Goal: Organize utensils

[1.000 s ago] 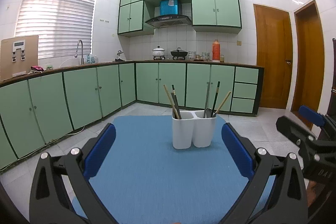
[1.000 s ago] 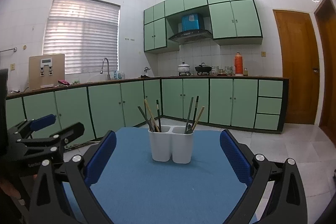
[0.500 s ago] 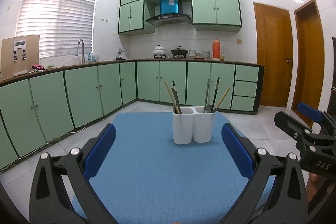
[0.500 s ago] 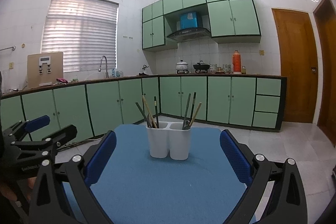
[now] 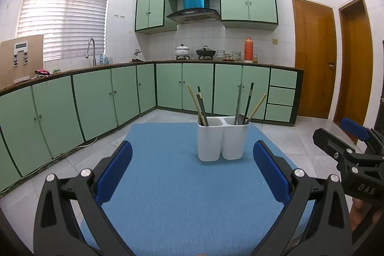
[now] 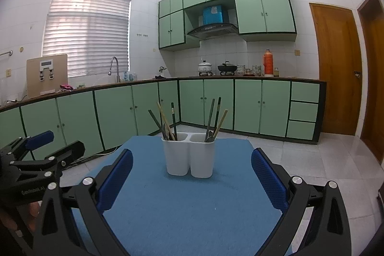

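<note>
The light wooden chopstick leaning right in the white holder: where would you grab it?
Grip the light wooden chopstick near its free upper end, coming from above with the right gripper. It leans clear of the dark utensils there; its base is inside the white holder.

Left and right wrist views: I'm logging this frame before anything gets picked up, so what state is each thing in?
Left tongs: open, empty.
Right tongs: open, empty.
White two-compartment holder: upright on the blue mat.
Chopsticks: standing tilted in both compartments.
Lower cabinet doors: shut.
Upper cabinet doors: shut.
Wooden door: shut.
Window blind: lowered.
</note>
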`<move>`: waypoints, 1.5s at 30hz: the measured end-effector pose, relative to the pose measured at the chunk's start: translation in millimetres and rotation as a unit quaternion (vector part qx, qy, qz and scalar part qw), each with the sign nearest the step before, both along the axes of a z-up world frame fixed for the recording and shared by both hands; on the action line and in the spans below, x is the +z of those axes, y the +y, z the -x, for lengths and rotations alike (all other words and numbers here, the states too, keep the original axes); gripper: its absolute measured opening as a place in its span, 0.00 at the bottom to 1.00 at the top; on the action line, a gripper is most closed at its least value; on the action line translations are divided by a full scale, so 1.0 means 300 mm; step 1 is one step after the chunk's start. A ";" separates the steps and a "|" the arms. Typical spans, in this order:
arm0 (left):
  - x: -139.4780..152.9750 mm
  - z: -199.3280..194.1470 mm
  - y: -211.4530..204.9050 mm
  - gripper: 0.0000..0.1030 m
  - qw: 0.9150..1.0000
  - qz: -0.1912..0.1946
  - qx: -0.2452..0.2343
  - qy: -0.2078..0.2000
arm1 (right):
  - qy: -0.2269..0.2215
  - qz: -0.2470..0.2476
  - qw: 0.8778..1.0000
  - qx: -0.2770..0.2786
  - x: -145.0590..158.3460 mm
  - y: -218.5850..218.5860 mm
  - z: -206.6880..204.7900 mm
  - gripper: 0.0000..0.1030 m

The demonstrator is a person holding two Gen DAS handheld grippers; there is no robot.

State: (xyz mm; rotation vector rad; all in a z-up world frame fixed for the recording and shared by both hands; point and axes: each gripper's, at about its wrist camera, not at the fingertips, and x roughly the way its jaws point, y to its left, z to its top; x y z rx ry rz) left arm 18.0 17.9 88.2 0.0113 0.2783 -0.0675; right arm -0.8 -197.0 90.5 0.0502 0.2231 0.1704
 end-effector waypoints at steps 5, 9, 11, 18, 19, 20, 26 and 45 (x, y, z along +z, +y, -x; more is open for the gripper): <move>0.001 -0.003 0.001 0.95 1.000 -0.001 -0.001 -0.002 | -0.003 0.003 1.000 0.001 0.006 0.006 -0.001 0.94; 0.000 -0.008 0.004 0.95 1.000 -0.002 -0.002 -0.001 | -0.003 0.004 1.000 0.001 0.008 0.009 -0.007 0.94; 0.001 -0.007 0.007 0.95 1.000 -0.002 -0.002 -0.001 | -0.001 0.004 1.000 0.001 0.008 0.010 -0.008 0.94; 0.006 -0.009 0.006 0.95 1.000 0.000 0.001 -0.002 | -0.001 0.006 1.000 0.003 0.013 0.015 -0.011 0.94; 0.006 -0.010 0.006 0.95 1.000 0.000 0.001 -0.002 | -0.002 0.006 1.000 0.003 0.013 0.015 -0.012 0.94; 0.006 -0.010 0.007 0.95 1.000 -0.001 0.001 -0.002 | -0.002 0.006 1.000 0.003 0.013 0.015 -0.012 0.94; 0.011 -0.014 0.016 0.95 1.000 0.000 0.001 -0.004 | -0.001 0.006 1.000 0.003 0.013 0.016 -0.012 0.94; 0.012 -0.011 0.016 0.95 1.000 -0.003 0.001 -0.004 | -0.002 0.005 1.000 0.002 0.011 0.014 -0.009 0.94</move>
